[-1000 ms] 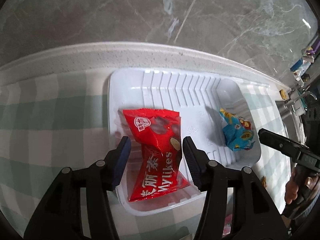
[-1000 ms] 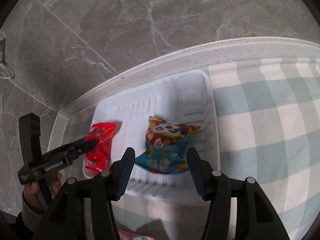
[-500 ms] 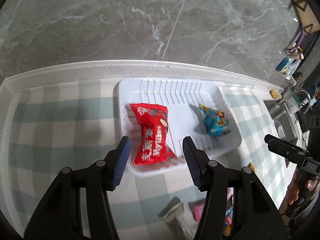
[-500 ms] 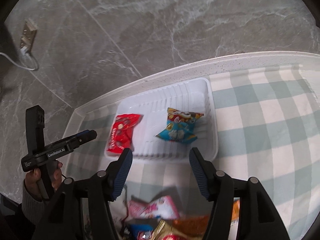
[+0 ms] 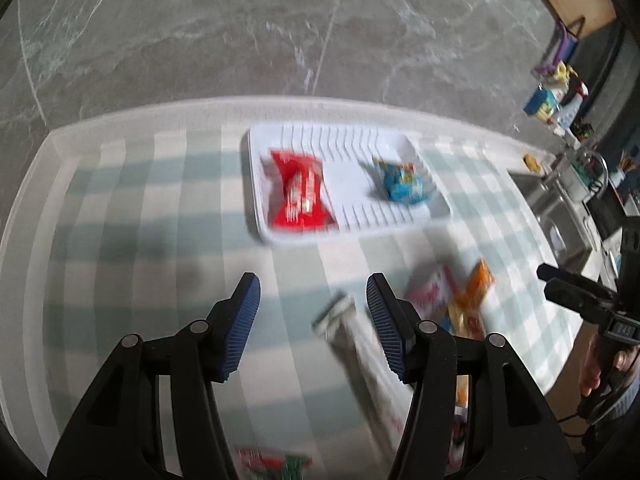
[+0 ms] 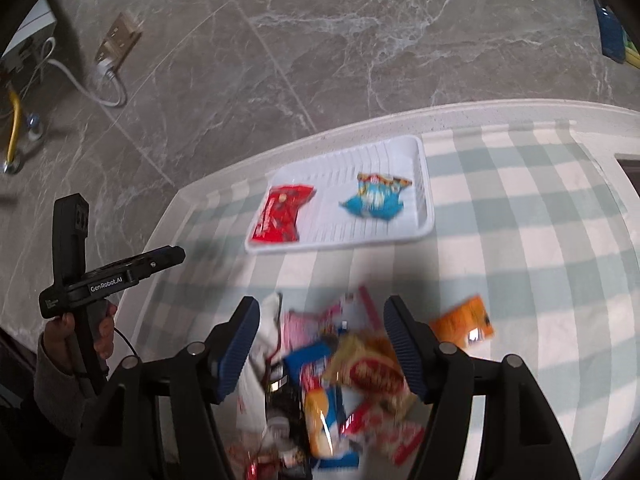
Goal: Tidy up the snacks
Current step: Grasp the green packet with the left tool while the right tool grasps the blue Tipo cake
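A white ribbed tray sits at the far side of the checked tablecloth. In it lie a red snack bag on the left and a blue snack bag on the right. My left gripper is open and empty, above the cloth in front of the tray. My right gripper is open and empty, above a pile of loose snack packets. The left gripper also shows in the right wrist view. Both views are motion-blurred.
A white packet and pink and orange packets lie on the cloth near the front. An orange packet lies apart on the right. A sink is at the far right. Grey marble floor lies beyond the counter edge.
Both grippers have pulled back and up from the tray, open and empty. The red and blue bags stay in the tray. The snack pile has come into view.
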